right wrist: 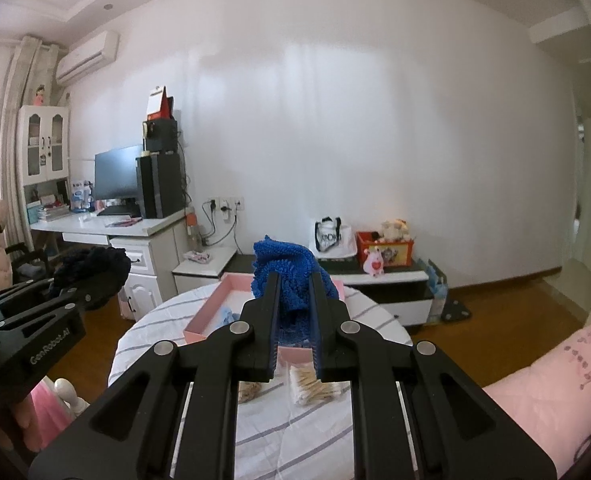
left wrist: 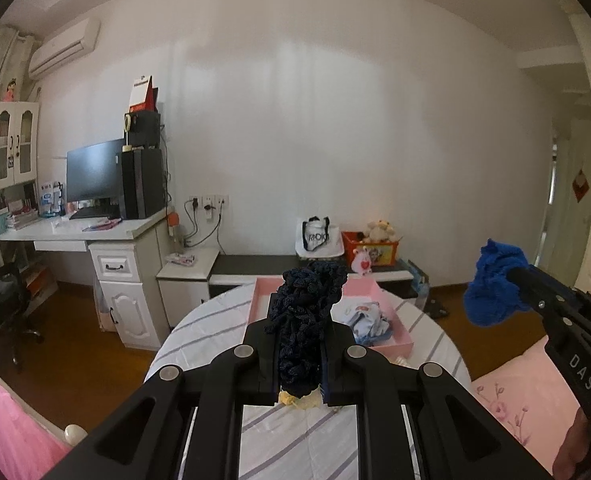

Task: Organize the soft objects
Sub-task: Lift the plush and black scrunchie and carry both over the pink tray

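My left gripper (left wrist: 299, 312) is shut on a dark navy knitted cloth (left wrist: 303, 320) with a yellow bit at its lower end, held above the round table. My right gripper (right wrist: 295, 280) is shut on a bright blue fluffy cloth (right wrist: 285, 276), also held in the air. Each gripper shows in the other's view: the right with the blue cloth (left wrist: 495, 288) at the right, the left with the navy cloth (right wrist: 91, 268) at the left. A pink tray (left wrist: 391, 346) on the table holds a light blue and white cloth (left wrist: 365, 318); it also shows in the right wrist view (right wrist: 211, 312).
The round table (left wrist: 215, 332) has a white striped cover. Small packets of cotton swabs (right wrist: 311, 390) lie in front of the tray. A pink bed (left wrist: 535, 392) is at the right. A desk with monitor (left wrist: 95, 172) stands left; a low cabinet (left wrist: 275, 266) with toys stands along the wall.
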Demonstrator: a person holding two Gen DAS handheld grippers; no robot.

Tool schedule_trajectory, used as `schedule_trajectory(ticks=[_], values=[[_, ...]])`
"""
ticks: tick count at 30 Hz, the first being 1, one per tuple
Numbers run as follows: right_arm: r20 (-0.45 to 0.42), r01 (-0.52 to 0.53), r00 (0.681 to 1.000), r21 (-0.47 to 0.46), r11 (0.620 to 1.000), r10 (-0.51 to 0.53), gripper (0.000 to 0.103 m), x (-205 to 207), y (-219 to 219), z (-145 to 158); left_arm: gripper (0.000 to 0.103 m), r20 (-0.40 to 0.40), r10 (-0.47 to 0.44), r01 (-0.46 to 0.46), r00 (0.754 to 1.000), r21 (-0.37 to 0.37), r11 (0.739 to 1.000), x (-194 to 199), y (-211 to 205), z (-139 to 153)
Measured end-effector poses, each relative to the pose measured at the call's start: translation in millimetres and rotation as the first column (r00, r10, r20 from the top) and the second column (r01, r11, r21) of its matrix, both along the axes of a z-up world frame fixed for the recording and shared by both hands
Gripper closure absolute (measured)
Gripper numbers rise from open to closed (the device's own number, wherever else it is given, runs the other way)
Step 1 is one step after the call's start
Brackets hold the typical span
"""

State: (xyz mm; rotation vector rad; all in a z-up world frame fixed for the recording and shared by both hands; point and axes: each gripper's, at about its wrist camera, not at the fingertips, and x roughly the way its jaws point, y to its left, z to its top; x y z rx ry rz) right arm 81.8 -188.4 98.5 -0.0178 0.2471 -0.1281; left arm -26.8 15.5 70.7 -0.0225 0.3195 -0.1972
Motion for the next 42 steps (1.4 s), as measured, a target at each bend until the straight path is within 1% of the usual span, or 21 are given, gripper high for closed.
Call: schedule_trajectory(ticks=[6,8,20,25,29,31,34,38,42], values=[[0.031,-0.009,0.999,-0.009,1.000,0.009,0.091,-9,7,3,0.092,0.006,0.008,-0.008,1.000,-0.002,1.000,-16,7,-13],[0.034,-0.014,0.999,-0.007,1.000,0.014,0.091,-11,6,3,0.092,0.006,0.009,-0.009,1.000,0.000,1.000,-16,6,-12],[0.012,-0.015,1.000,-0.010,1.000,0.015,0.091,-9,10,3,0.092,0.007,0.011,-0.011,1.000,0.006,1.000,-27,10,-17],[0.000,-0.010,1.000,-0.011,1.000,0.010,0.091,-2,9,0,0.092,-0.009,-0.016,0.016,1.000,-0.007,1.000,-33,18,-19],[-0.013,-0.008,1.000,-0.011,1.000,0.008,0.091,3,8,-2,0.092,-0.013,-0.018,0.017,1.000,-0.006,1.000,-34,24,-18],[-0.023,-0.006,1.000,-0.009,1.000,0.006,0.091,7,7,-4,0.092,-0.018,-0.022,0.022,1.000,-0.007,1.000,-31,24,-15],[-0.041,-0.009,0.999,-0.001,1.000,0.009,0.091,14,7,-8,0.092,-0.040,-0.022,0.022,0.999,-0.005,1.000,-21,27,-18],[-0.081,-0.006,0.997,0.008,1.000,0.007,0.091,27,4,-18,0.092,-0.085,-0.031,0.030,0.996,-0.003,1.000,8,23,-20],[-0.131,-0.004,0.991,0.026,1.000,0.008,0.091,47,-1,-29,0.092,-0.139,-0.036,0.037,0.990,0.004,0.999,45,18,-21]])
